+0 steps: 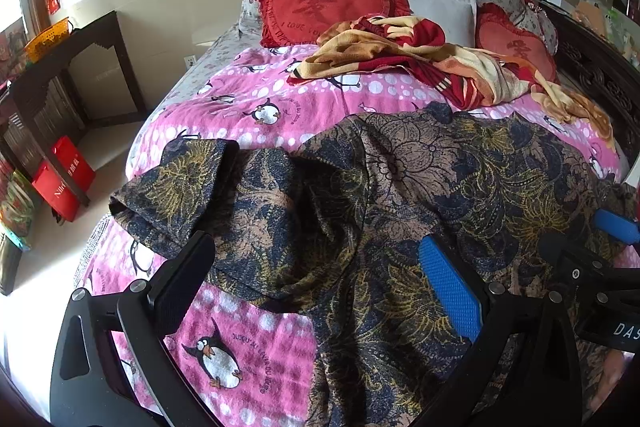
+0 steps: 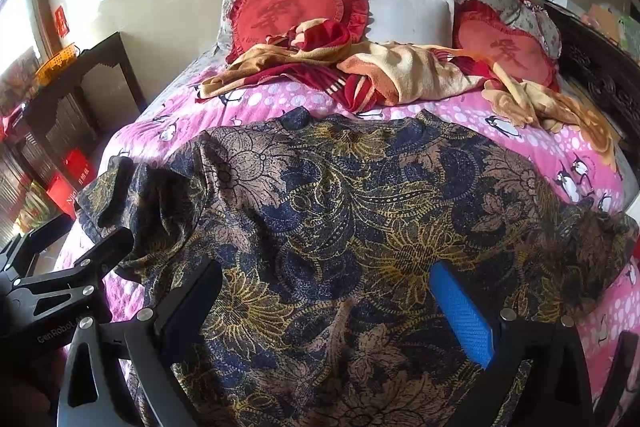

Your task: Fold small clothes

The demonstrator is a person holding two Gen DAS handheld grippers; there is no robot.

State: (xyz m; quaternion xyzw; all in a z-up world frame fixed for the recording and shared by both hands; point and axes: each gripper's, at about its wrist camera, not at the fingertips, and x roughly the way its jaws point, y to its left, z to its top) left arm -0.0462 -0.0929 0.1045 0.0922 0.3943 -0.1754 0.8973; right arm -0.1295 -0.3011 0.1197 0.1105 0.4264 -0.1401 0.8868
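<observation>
Bed (image 2: 540,131): pink penguin cover, serving as folding surface.
Shirt (image 2: 340,195): dark floral print, navy/tan/yellow, lying spread ahead of & under both tools, collar at far end; left sleeve (image 1: 180,183) rumpled, likely next to tidy.
Right gripper (image 2: 326,311): hanging wide over hem, holding nothing.
Left gripper (image 1: 316,287): gaping wide too, near the sleeve side.

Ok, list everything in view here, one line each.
Shirt: one, dark blue and gold floral, spread on the bed, near side.
Bedspread: one, pink with penguins, covering the bed.
Blanket: one, red and cream, crumpled near the pillows.
Heart cushions: two, red, at the head.
Pillow: one, white, between the cushions.
Side table: one, dark wood, left of the bed.
Left gripper: open over the shirt.
Right gripper: open over the shirt.
</observation>
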